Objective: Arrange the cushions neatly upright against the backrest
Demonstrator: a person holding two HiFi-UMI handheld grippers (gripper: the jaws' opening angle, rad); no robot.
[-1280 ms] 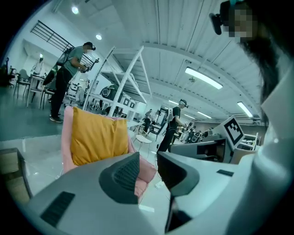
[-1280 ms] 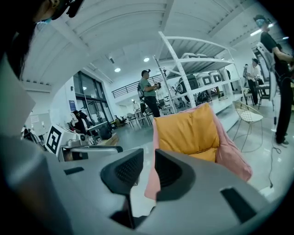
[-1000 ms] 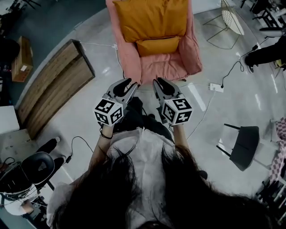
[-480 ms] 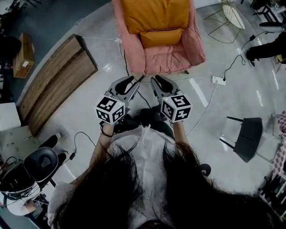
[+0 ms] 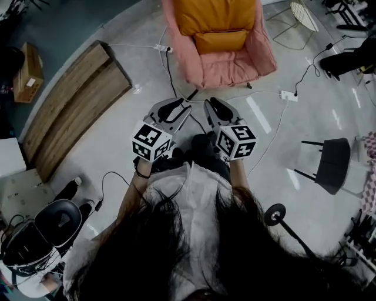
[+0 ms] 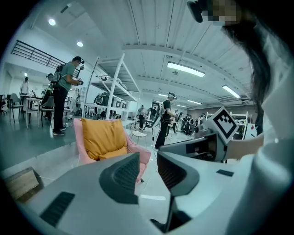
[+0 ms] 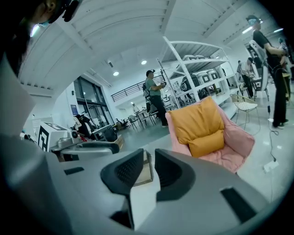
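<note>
At top of head view, well apart from both grippers: pink armchair, large orange cushion upright against the backrest, small orange cushion propped in front of it, low on the seat. Left gripper and right gripper side by side over bare floor, aimed roughly at the chair. Jaws on each a narrow gap apart, nothing between them, so empty on both sides (same reading in left gripper view and right gripper view).

Looks near done already. Judged step: check, then touch up if needed. To do it well:
- Walk in minding the floor cable and power strip near the chair.
- Spread the jaws wider before reaching, since the present gap is probably too narrow for a plump cushion edge.
- Pinch a top corner, not the middle, to avoid a dent or slump.
- Centre the small cushion under the large one, its back touching it.
- Lift rather than drag on the soft upholstery.
- Release only once each cushion is standing unaided.
</note>
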